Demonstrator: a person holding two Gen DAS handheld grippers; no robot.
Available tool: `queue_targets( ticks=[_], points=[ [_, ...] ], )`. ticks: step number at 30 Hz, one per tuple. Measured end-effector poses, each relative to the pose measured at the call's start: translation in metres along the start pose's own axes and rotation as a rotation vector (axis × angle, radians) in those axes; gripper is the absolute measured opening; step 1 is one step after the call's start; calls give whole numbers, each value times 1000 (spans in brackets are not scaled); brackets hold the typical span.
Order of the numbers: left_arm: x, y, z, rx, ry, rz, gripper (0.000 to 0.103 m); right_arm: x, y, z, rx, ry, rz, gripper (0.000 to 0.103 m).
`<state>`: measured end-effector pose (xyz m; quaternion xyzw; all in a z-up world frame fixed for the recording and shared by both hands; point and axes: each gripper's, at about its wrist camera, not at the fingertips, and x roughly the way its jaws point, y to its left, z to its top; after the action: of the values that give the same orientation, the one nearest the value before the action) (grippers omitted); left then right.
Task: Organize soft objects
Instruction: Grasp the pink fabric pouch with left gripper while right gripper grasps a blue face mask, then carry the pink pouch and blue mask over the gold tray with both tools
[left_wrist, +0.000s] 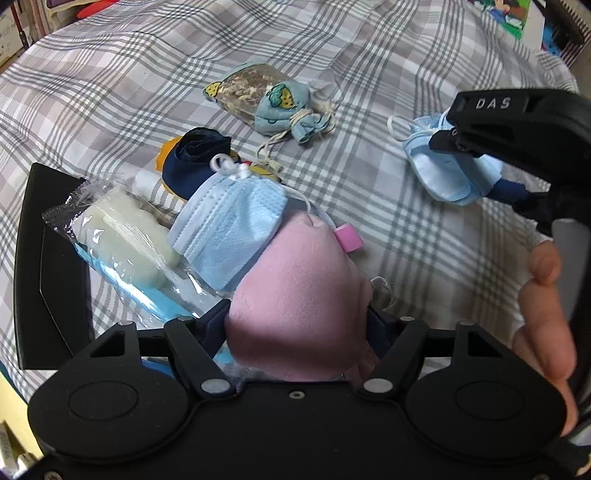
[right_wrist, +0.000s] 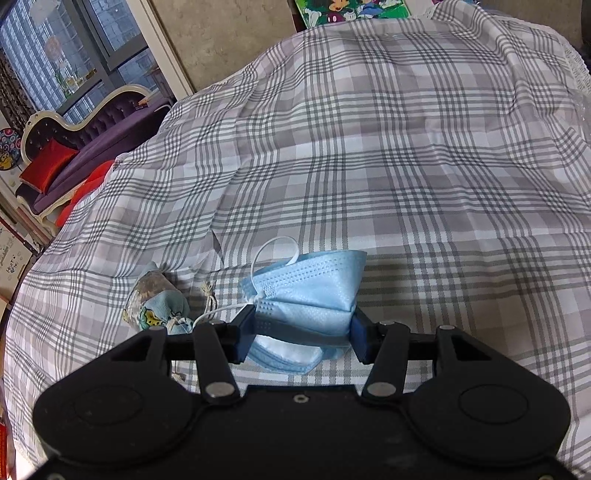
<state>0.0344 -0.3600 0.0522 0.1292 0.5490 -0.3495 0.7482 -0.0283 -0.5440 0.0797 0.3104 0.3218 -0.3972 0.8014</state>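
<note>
My left gripper (left_wrist: 297, 325) is shut on a pink soft cloth item (left_wrist: 295, 295) and holds it over a black tray (left_wrist: 40, 258). The tray holds a folded blue face mask (left_wrist: 229, 229), a wrapped white item (left_wrist: 125, 236) and a dark navy cloth (left_wrist: 195, 162). My right gripper (right_wrist: 301, 332) is shut on a crumpled blue face mask (right_wrist: 310, 291), just above the plaid cloth. It also shows in the left wrist view (left_wrist: 450, 177) at the right. A light blue drawstring pouch (left_wrist: 284, 107) lies on the cloth; it also shows in the right wrist view (right_wrist: 159, 302).
A grey and white plaid cloth (right_wrist: 406, 166) covers the whole surface. A clear bag of dried bits (left_wrist: 243, 88) lies against the pouch. A purple sofa with red cushions (right_wrist: 66, 151) stands beyond the left edge.
</note>
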Motion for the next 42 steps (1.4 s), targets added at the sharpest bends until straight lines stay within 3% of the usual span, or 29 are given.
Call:
queue_targets(
  ticks=[7,12,21,42],
  points=[
    [-29,-5,-3,-3,-86,-68,68,-18,-10,3,13,-53,-12,51],
    [-54,-11,-4,4,-116,-57,68,-31,-23,-1,23,-39,-19,51],
    [-79,-31,-34,47,-68,-121,68,-67,-47,-31,-68,40,-60,51],
    [-133,-28,-135,60,-17,-127,68,-187,-68,-107,-297,95,34,51]
  ],
)
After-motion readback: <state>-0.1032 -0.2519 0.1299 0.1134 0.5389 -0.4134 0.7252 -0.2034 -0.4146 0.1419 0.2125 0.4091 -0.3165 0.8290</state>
